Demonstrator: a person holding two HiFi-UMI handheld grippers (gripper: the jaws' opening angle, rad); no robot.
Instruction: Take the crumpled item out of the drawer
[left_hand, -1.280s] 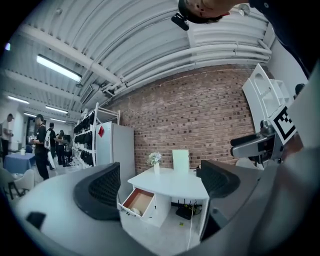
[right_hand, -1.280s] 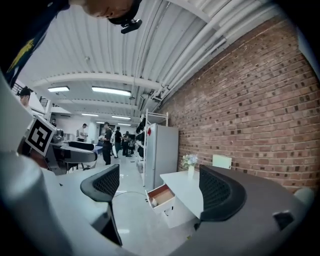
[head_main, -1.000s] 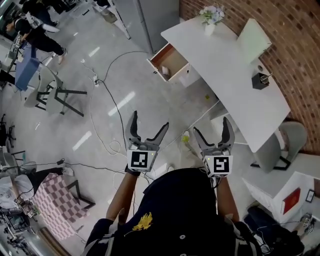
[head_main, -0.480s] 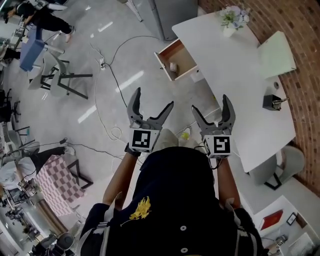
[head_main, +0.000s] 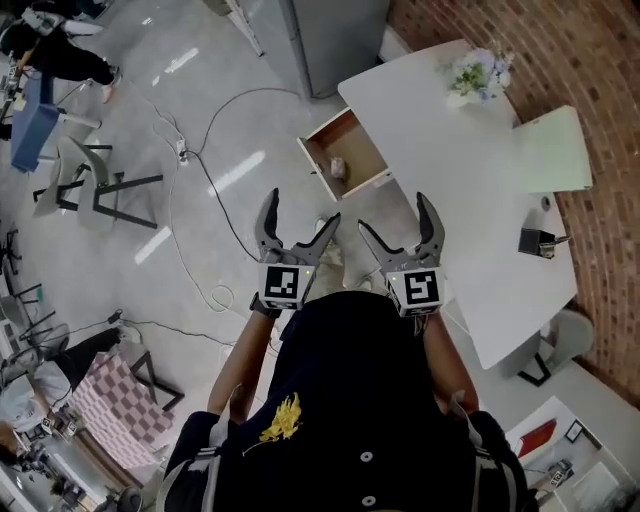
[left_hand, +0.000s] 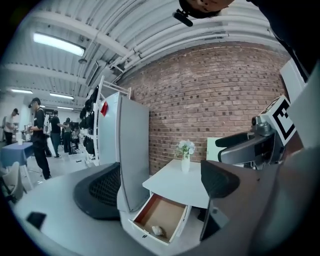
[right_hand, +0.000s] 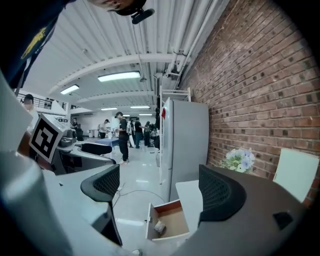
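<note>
An open wooden-lined drawer (head_main: 352, 148) sticks out of the white desk's left end, with the small pale crumpled item (head_main: 337, 167) lying near its front corner. My left gripper (head_main: 302, 208) and right gripper (head_main: 394, 213) are held side by side in the air just short of the drawer, both open and empty. In the left gripper view the drawer (left_hand: 162, 212) and the crumpled item (left_hand: 158, 230) show low between the jaws of the left gripper (left_hand: 159, 187). The right gripper view shows the drawer (right_hand: 172, 220) and the crumpled item (right_hand: 159, 227) below the right gripper (right_hand: 160, 189).
The white desk (head_main: 450, 180) carries a flower vase (head_main: 475, 75), a pale board (head_main: 550, 150) and a black holder (head_main: 535, 242). A tall grey cabinet (head_main: 330, 35) stands behind the drawer. Cables (head_main: 200, 180) trail over the floor; chairs (head_main: 100, 180) and people stand far left.
The person has stepped toward the desk, so the drawer now lies just ahead of both grippers. The grippers have stayed open, side by side.
</note>
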